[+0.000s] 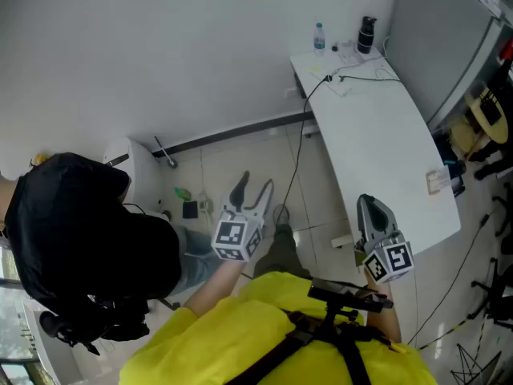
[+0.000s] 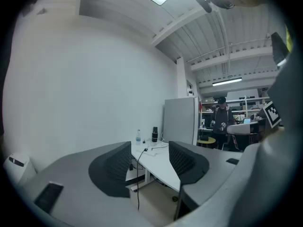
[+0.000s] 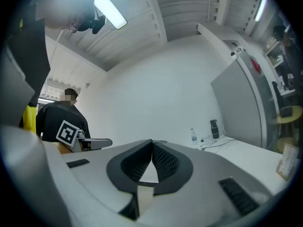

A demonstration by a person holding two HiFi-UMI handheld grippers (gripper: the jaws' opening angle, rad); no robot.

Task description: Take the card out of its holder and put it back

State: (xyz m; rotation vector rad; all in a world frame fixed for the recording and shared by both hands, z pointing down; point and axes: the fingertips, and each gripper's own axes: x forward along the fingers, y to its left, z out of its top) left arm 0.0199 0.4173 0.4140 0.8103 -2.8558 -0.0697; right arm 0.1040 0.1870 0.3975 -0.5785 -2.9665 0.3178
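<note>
- The left gripper (image 1: 255, 186) is held in the air over the tiled floor (image 1: 240, 155), off to the left of the white counter (image 1: 377, 135). Its fingers (image 2: 113, 167) stand wide apart with nothing between them.
- The right gripper (image 1: 373, 207) is held near the counter's near end. Its fingers (image 3: 163, 161) are closed together, tips meeting, with nothing clamped in them.
- The card holder (image 1: 438, 180) stands on the counter close to its right edge, apart from both grippers. It is small here, and it seems to have the card in it, though that is not certain.
- The right gripper view catches the same holder (image 3: 285, 161) upright at the far right of the counter.
- At the counter's far end stand a clear bottle (image 1: 319, 37) and a dark flask (image 1: 366, 34), with a black cable (image 1: 357, 79) trailing across the top and down to the floor.
- A person in black (image 1: 80, 239) is at the left.
</note>
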